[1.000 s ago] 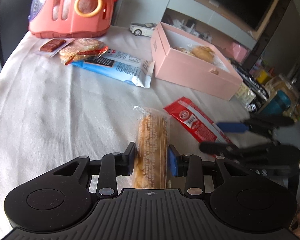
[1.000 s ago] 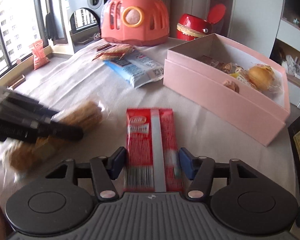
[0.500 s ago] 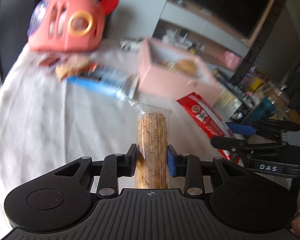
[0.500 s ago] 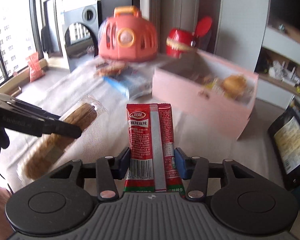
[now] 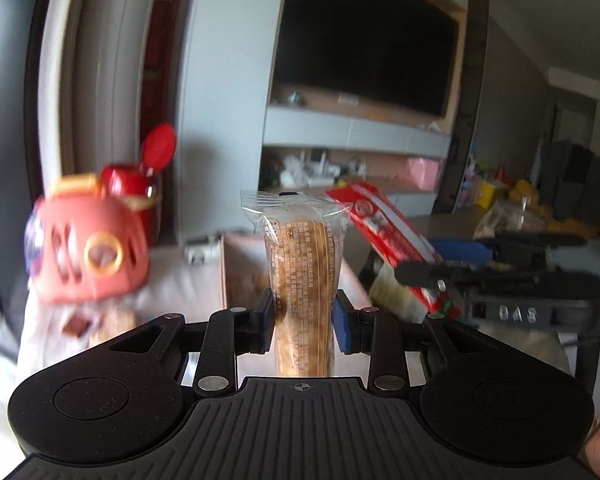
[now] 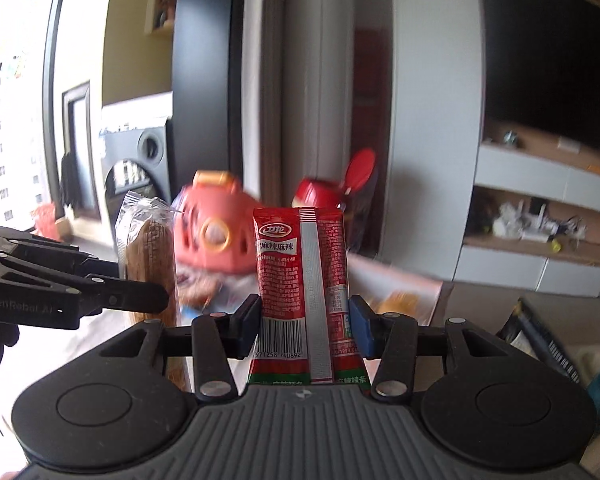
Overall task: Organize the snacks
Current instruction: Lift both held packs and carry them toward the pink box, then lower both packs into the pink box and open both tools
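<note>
Two snacks are in the air, one in each gripper. The left gripper (image 5: 304,316) has its jaws closed on a clear-wrapped biscuit stack (image 5: 302,268), which stands upright between the pads. The right gripper (image 6: 305,324) has its jaws clamped on a red spicy-snack packet (image 6: 302,264), also upright, barcode toward the camera. A second ago both snacks lay flat on the white-clothed bench with the jaws only straddling them. The jaws have since closed onto the wrappers, settling about half a second back, and both packets now hang clear of the cloth with the room's far wall behind them. That suggests both pickups are done and the carry toward the pink box (image 5: 236,268) comes next.

From the left wrist view, the pink box sits just behind the biscuit stack, its open inside partly hidden by it. The right gripper crosses in from the right with the red packet tilted. A coral toy carrier (image 5: 88,248) stands far left, blurred, with a red flip-lid jar (image 5: 140,184) behind it.

From the right wrist view, the box is mostly hidden behind the red packet. Only its pink rim shows at right, with something yellow and blurred inside. This view alone shows a bright window (image 6: 16,120) at left and the left gripper side-on, holding the biscuit stack.
</note>
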`<state>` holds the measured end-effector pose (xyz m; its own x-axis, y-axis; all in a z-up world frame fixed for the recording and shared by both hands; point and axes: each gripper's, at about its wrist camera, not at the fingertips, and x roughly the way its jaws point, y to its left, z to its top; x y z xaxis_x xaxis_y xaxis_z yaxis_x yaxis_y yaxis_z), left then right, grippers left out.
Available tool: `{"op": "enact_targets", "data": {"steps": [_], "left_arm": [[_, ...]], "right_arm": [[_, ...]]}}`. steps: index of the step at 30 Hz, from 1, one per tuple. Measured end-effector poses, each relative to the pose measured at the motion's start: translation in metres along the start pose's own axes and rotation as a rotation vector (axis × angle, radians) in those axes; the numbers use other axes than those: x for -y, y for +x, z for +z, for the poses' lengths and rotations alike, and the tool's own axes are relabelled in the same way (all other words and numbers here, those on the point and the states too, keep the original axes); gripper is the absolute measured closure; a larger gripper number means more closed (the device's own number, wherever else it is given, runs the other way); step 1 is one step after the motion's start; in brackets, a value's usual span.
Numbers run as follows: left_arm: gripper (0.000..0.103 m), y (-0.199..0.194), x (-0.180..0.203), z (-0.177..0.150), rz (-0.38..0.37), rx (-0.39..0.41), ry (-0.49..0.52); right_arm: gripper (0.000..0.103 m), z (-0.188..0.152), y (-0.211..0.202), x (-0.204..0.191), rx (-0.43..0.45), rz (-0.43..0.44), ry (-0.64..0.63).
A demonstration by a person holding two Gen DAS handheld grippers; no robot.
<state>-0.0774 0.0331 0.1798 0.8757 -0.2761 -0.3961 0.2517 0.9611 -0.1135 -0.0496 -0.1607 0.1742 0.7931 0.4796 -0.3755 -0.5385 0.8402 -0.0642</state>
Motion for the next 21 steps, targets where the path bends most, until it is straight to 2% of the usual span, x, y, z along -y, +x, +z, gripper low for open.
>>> {"op": "enact_targets", "data": {"steps": [3, 6, 9, 14, 18, 21], "left_arm": [[0.069, 0.009, -0.004, 0.037, -0.016, 0.077, -0.019], [0.069, 0.028, -0.008, 0.069, 0.024, 0.166, -0.006], [0.069, 0.061, -0.011, 0.09, 0.03, 0.193, -0.006], [0.069, 0.137, -0.024, 0.092, -0.036, 0.084, -0.05], [0.069, 0.201, -0.04, 0.07, -0.053, -0.083, -0.074], [0.069, 0.242, -0.055, 0.051, -0.104, -0.219, -0.123]], "right_arm": [[0.056, 0.02, -0.004, 0.012, 0.038, -0.018, 0.015], [0.056, 0.032, -0.007, 0.024, 0.071, -0.056, 0.034], [0.056, 0.035, -0.005, 0.037, 0.08, -0.09, 0.049], [0.056, 0.027, 0.007, 0.055, 0.055, -0.143, 0.059], [0.056, 0.02, 0.031, 0.067, 0.008, -0.147, 0.071], [0.056, 0.014, 0.056, 0.072, -0.04, -0.136, 0.08]]}}
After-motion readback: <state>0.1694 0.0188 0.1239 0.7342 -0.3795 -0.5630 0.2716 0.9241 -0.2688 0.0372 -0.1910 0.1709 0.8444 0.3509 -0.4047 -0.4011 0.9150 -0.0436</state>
